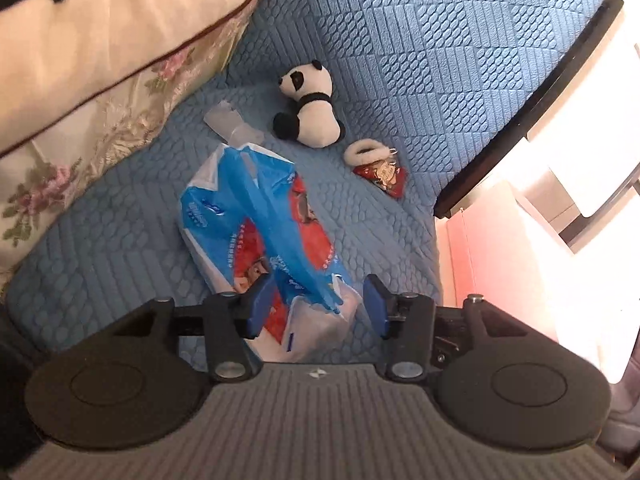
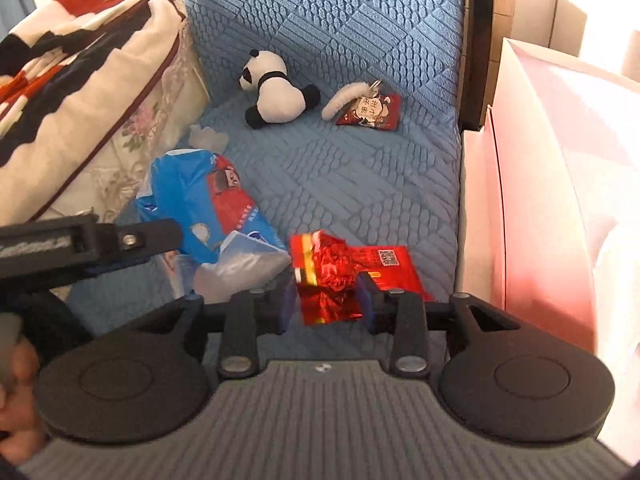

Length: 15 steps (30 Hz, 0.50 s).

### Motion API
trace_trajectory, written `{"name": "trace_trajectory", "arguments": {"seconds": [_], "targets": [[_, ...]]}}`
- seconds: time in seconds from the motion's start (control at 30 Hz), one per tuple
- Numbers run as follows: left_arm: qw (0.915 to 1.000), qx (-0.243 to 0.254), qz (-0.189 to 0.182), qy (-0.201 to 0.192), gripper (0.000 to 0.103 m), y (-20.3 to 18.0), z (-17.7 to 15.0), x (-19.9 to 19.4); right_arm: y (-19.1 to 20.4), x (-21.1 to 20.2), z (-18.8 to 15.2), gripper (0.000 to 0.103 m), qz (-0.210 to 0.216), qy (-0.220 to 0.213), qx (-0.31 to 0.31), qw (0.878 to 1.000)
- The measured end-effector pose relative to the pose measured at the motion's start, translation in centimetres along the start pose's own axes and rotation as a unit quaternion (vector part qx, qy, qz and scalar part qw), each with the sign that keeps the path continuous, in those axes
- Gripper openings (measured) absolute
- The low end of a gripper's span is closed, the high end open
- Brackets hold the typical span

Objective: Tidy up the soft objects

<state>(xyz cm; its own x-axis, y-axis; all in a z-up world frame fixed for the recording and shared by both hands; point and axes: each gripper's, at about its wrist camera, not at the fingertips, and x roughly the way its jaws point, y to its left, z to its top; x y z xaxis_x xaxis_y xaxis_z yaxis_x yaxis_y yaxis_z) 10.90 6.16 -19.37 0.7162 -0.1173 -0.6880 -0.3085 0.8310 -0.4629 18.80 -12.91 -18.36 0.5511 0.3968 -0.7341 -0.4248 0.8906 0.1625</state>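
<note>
The left gripper (image 1: 316,306) stands wide open around the tissue pack (image 1: 256,220) lying near the blue sofa cushion's (image 1: 400,60) front edge. The right gripper (image 2: 326,300) pinches a red foil packet (image 2: 340,272) just beside it. The panda plush (image 1: 310,106) sits toward the back.

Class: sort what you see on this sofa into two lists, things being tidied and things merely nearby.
Being tidied:
blue plastic tissue pack
black-and-white plush panda
crinkled red foil packet
small red charm with white fluffy loop

Nearby:
blue quilted sofa cover
floral pillow
pink box
</note>
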Motion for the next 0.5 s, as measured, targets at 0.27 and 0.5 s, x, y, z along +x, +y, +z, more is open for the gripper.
{"name": "trace_trajectory", "arguments": {"seconds": [0.27,0.5], "targets": [[0.9997,-0.011,0.019,-0.006,0.059,-0.7,0.6,1.8,0.0,0.3,0.1,0.055,0.006,-0.009,-0.001,1.000],[0.9985,-0.030,0.044,0.007,0.059,0.2,0.7,3.5,0.1,2.7,0.0,0.055,0.007,0.013,0.001,1.000]]}}
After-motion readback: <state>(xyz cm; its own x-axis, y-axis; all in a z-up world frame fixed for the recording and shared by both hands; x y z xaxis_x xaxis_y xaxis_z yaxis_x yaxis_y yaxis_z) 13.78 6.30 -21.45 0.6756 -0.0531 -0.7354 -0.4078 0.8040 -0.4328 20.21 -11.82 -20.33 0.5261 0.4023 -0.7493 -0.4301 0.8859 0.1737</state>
